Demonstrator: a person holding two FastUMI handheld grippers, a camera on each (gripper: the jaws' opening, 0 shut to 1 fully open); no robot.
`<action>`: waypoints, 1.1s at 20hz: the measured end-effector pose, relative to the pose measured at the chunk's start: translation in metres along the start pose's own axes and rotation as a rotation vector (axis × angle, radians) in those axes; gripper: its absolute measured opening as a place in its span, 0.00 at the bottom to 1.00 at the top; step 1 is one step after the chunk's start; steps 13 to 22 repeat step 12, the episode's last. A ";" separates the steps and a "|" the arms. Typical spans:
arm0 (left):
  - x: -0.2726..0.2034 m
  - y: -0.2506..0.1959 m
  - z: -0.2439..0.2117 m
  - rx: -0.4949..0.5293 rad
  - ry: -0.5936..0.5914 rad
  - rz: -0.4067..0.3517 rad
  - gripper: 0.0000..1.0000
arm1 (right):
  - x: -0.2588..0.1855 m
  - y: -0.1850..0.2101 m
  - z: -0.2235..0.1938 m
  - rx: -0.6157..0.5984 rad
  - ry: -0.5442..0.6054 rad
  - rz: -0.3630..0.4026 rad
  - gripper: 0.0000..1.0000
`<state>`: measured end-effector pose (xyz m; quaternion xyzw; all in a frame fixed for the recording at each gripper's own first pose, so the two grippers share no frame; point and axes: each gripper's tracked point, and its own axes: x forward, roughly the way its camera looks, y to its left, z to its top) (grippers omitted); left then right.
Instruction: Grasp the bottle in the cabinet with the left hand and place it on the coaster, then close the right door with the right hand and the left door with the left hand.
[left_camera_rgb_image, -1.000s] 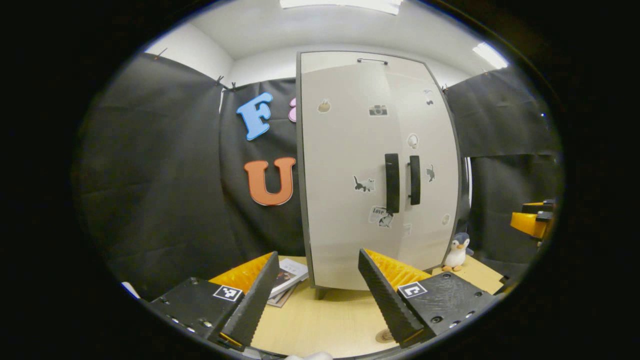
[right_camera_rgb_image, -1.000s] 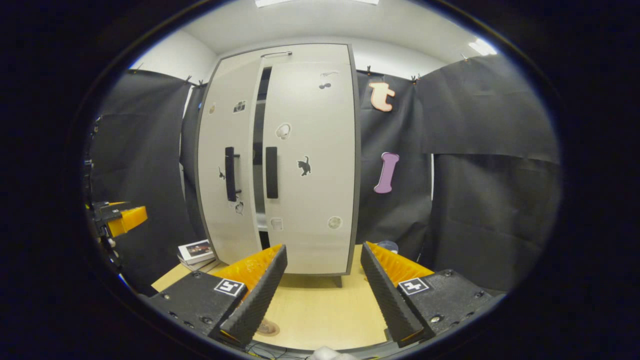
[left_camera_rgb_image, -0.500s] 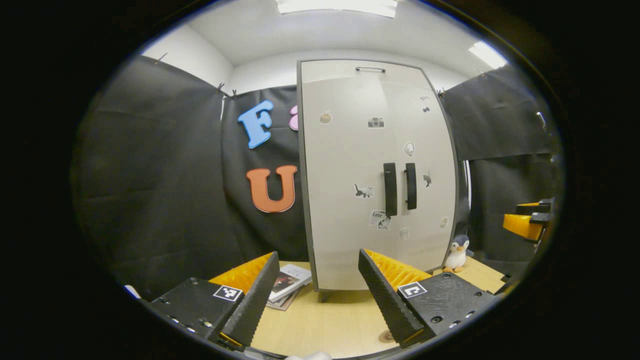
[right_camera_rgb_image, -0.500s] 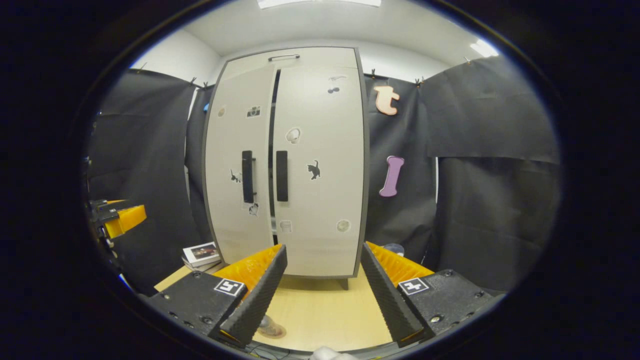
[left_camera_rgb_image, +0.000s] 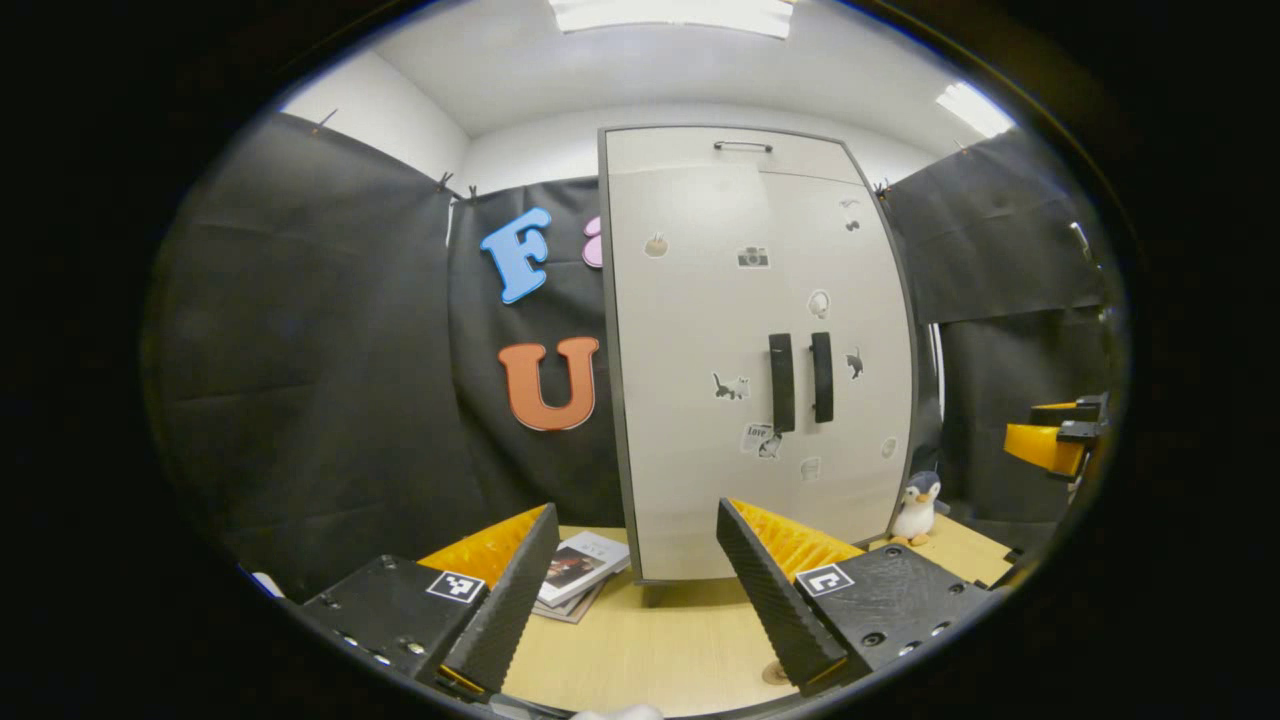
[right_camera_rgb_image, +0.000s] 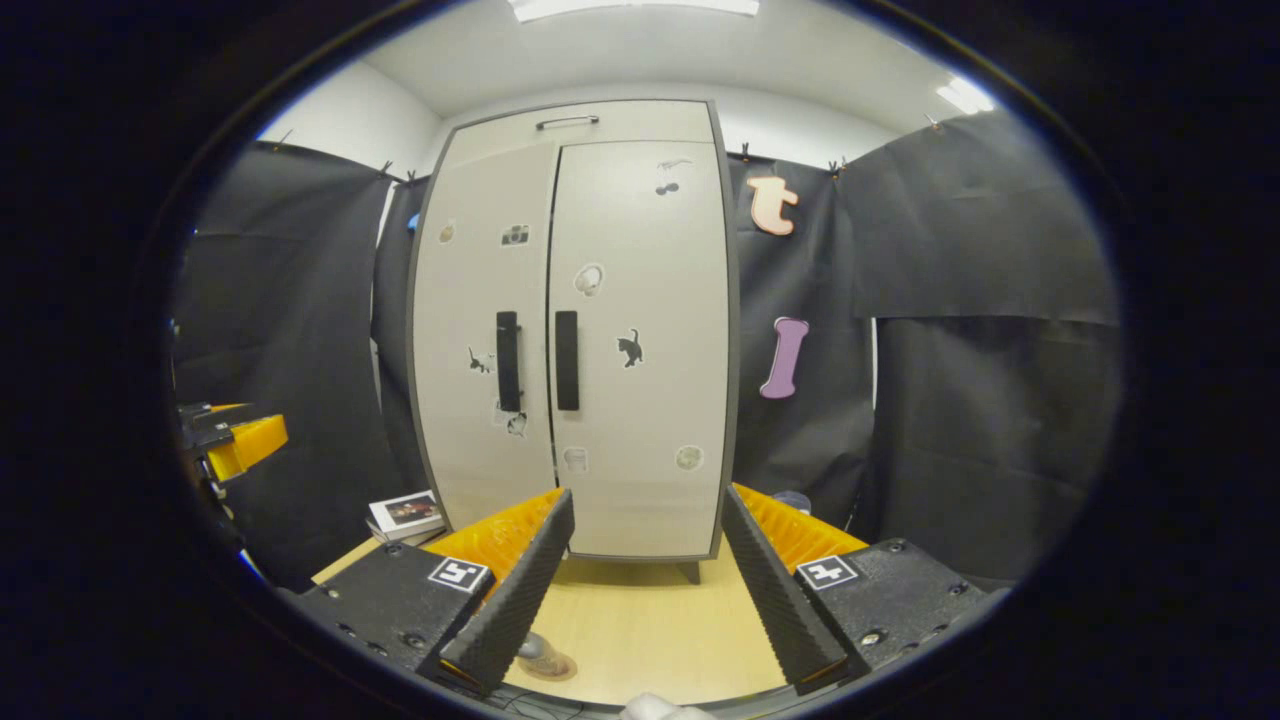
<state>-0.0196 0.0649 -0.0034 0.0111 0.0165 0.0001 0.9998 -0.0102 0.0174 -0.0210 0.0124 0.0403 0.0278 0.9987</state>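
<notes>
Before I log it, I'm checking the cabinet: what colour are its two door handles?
Black. Both door handles stand out against the pale doors, best in the right gripper view.

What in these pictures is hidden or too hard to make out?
- Inside of the tall grey two-door cabinet: hidden by its shut doors, both views.
- Round coaster on the pale wooden table: right gripper view, mostly behind the right hand-held gripper; whether a bottle stands on it cannot be told.
- Small stickers on the doors: too small to make out.
- Stacked books: left gripper view, partly behind the left hand-held gripper.
</notes>
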 end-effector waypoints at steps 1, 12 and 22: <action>0.000 0.001 -0.002 0.000 0.005 0.003 0.97 | -0.001 0.001 0.000 -0.001 -0.002 0.001 0.99; -0.005 0.002 0.001 -0.004 -0.001 0.008 0.96 | -0.004 0.001 0.002 -0.002 -0.011 0.005 0.97; -0.005 0.002 0.001 -0.004 -0.001 0.008 0.96 | -0.004 0.001 0.002 -0.002 -0.011 0.005 0.97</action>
